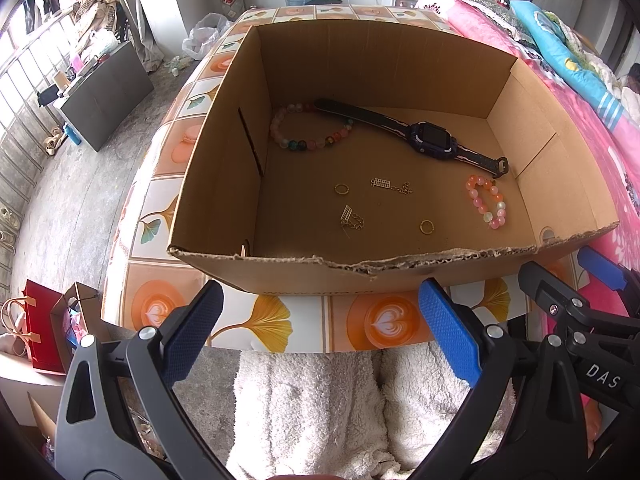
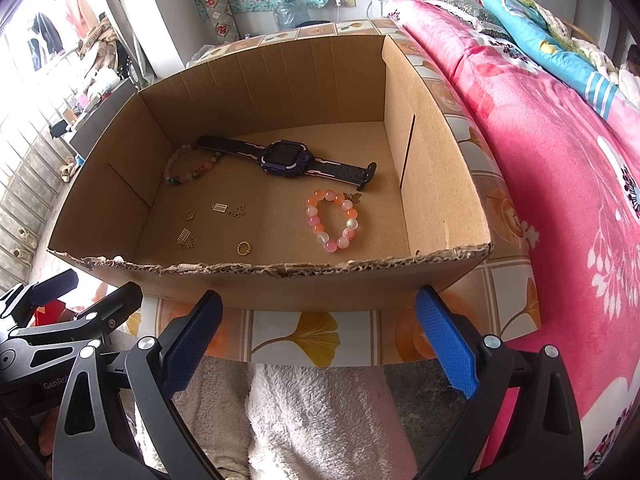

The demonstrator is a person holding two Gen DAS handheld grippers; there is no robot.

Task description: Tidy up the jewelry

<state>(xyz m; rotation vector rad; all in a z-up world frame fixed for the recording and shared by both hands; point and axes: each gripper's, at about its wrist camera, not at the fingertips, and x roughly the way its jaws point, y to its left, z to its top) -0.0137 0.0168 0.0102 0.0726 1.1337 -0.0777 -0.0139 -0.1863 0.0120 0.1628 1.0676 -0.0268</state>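
An open cardboard box [image 1: 400, 266] [image 2: 280, 270] on a patterned table holds the jewelry. Inside lie a dark purple watch [image 1: 430, 138] [image 2: 286, 158], a multicoloured bead bracelet [image 1: 308, 145] [image 2: 188, 174], a pink and orange bead bracelet [image 1: 490, 204] [image 2: 332, 220], two gold rings [image 1: 342, 189] [image 1: 427, 227], and two small gold charm chains [image 1: 390, 186] [image 1: 350, 218]. My left gripper [image 1: 320, 328] stands open in front of the box, holding nothing. My right gripper [image 2: 318, 340] is open too, also short of the box's near wall. The right gripper's blue pad [image 1: 602, 268] shows in the left wrist view.
The table [image 1: 280, 320] has an orange and gingko-leaf cover. A bed with a pink blanket [image 2: 560, 160] runs along the right. A person's fluffy white garment [image 1: 340, 408] is below the grippers. Red and brown bags [image 1: 44, 328] stand on the floor at left.
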